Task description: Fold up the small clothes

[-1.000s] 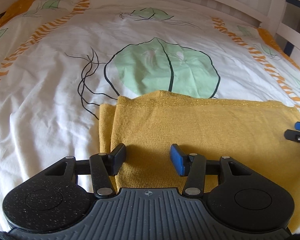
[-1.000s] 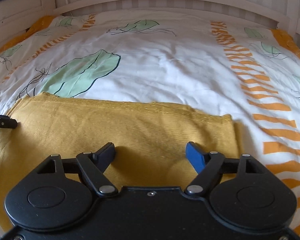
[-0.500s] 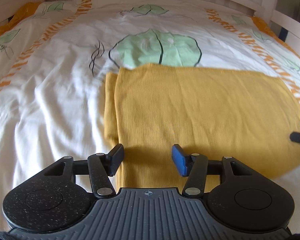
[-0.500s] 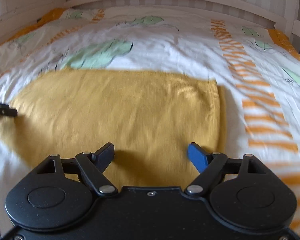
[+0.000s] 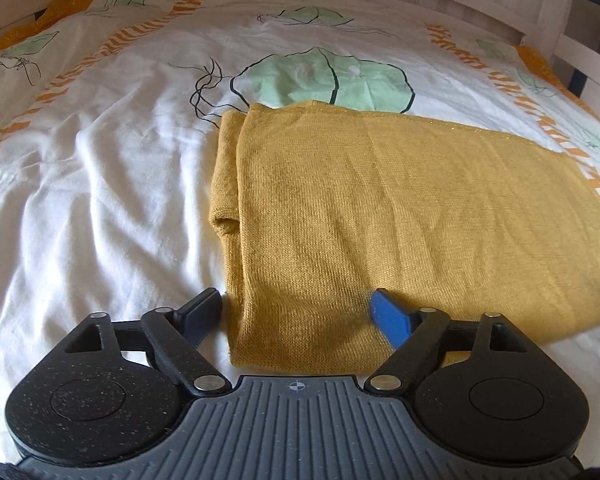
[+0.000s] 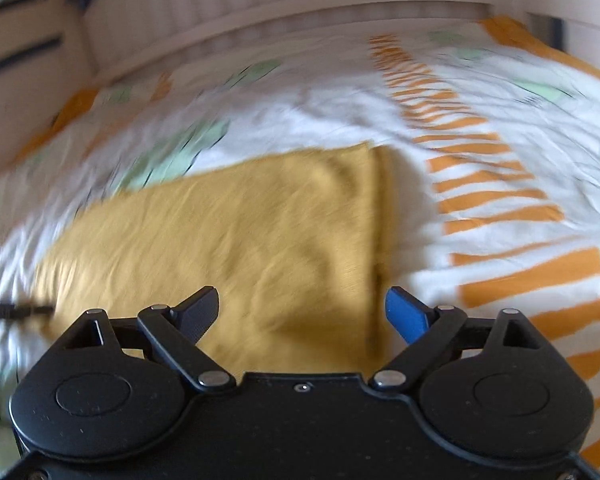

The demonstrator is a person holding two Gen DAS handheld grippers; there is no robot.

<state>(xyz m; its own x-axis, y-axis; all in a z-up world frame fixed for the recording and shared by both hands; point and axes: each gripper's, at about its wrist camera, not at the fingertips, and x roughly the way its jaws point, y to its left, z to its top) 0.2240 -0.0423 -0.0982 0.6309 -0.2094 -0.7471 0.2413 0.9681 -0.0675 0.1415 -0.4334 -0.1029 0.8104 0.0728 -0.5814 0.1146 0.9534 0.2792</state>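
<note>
Left wrist view: white duvet cover (image 5: 100, 184) with green leaf print (image 5: 324, 80) and orange dashed stripes, wrinkled at left. Mustard knit garment (image 5: 400, 216) folded flat on cover, centre to right; second layer peeking out along its left edge, far edge overlapping leaf print. Left gripper (image 5: 296, 314) low over garment's near-left corner; jaws opening, wide apart, black finger over bare cover just left of fabric edge, blue finger (image 5: 390, 316) over fabric. Corner between fingers, not pinched. White bed rail (image 5: 556, 12) at far right.

Right wrist view, motion-blurred: dark tip of other gripper at far left edge, detail unreadable. Same garment (image 6: 228, 248) left of centre, its right edge doubled. Right gripper (image 6: 302, 314) over that near-right corner; jaws opening, wide apart, black finger over fabric, blue finger beyond fabric edge. No grip on cloth. Orange stripes (image 6: 500, 208) on cover at right
</note>
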